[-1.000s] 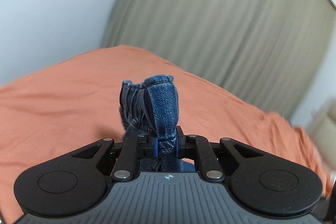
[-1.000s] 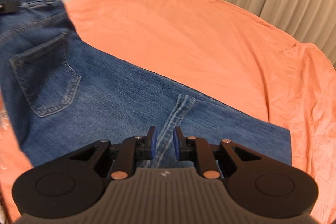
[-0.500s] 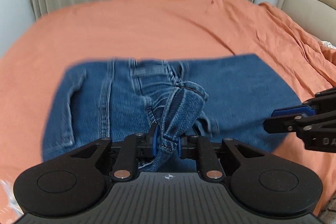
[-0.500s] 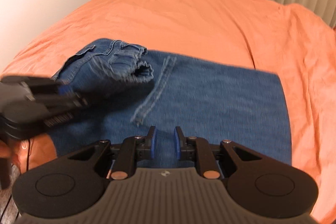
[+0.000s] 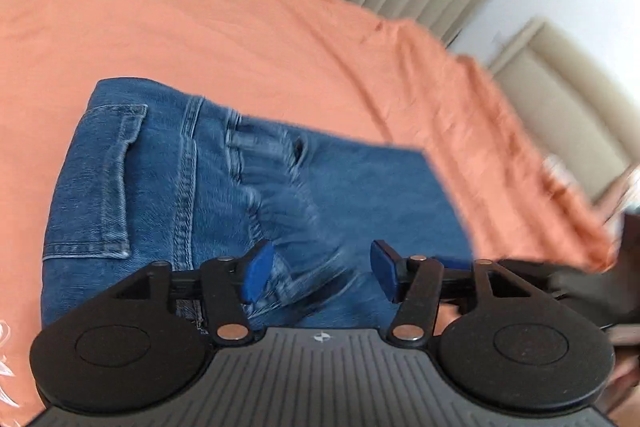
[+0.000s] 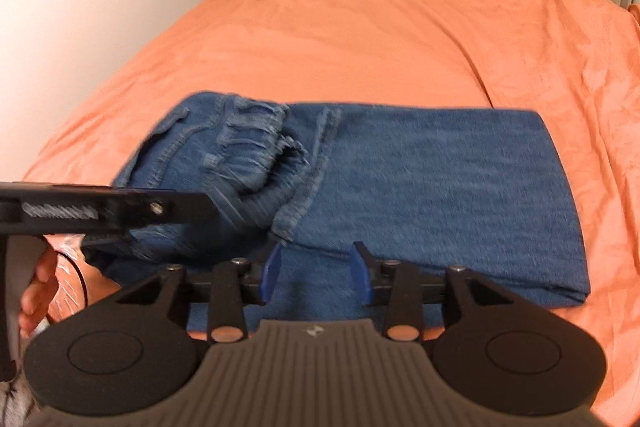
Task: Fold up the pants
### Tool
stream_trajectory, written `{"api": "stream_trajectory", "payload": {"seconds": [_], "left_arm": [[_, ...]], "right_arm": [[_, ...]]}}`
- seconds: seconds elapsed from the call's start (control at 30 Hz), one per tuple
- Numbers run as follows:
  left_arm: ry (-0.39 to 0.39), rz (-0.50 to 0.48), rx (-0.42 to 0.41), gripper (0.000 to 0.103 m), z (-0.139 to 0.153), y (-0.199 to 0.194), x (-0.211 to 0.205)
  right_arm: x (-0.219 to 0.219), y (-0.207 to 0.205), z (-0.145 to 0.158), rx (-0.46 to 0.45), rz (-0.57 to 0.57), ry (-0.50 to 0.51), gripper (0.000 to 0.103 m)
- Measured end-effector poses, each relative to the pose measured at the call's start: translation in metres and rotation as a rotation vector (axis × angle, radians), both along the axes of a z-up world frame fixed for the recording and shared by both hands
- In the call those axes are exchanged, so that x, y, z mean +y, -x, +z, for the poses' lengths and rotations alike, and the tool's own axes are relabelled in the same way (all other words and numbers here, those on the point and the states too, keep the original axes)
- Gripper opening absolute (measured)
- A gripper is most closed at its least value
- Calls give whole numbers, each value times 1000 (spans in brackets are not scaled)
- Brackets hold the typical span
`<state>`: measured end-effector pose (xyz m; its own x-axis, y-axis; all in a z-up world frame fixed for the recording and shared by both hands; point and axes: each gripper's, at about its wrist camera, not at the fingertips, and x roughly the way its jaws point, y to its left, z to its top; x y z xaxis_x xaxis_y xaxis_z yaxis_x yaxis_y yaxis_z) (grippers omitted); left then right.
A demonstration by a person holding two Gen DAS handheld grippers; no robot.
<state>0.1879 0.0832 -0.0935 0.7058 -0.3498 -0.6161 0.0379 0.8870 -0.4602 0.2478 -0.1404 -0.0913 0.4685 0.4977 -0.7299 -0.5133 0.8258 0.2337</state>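
On the orange bedsheet [image 5: 240, 27], left gripper [image 5: 322, 273] jaws are opening over the folded blue jeans [image 5: 160, 187] with nothing clamped; right gripper [image 6: 316, 273] likewise opening, empty, above soft, heavy denim best pinched at the waistband [image 6: 248, 143].

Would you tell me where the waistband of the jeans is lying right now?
In the right wrist view, the waistband lies bunched on top of the folded jeans, left of centre on the orange bedspread, just beyond the left gripper.
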Motion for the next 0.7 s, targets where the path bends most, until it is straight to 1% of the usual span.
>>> {"api": "stream_trajectory", "payload": {"seconds": [0.07,0.13,0.2,0.33,0.43,0.53,0.6,0.67,0.7], "left_arm": [[29,12,-30,68,11,5,14],[29,53,-48,68,17,6,31],[22,104,-43,68,18,4,49],[-29,173,1,68,12,-3,76],[-32,210,19,68,2,-6,90],[-19,230,36,68,-8,-5,103],[-9,230,49,67,-14,1,111],[9,231,56,67,-19,4,119],[28,229,59,67,-20,7,122]], "right_arm": [[7,-1,7,2,2,-22,39],[14,-5,13,9,0,-51,43],[21,-11,17,23,-4,-87,46],[37,-30,16,83,-25,-170,46],[49,-48,4,124,-31,-202,45],[61,-70,-16,184,-46,-215,45],[65,-83,-30,241,-59,-225,45],[64,-90,-43,315,-70,-263,44],[63,-90,-45,336,-72,-284,37]]}}
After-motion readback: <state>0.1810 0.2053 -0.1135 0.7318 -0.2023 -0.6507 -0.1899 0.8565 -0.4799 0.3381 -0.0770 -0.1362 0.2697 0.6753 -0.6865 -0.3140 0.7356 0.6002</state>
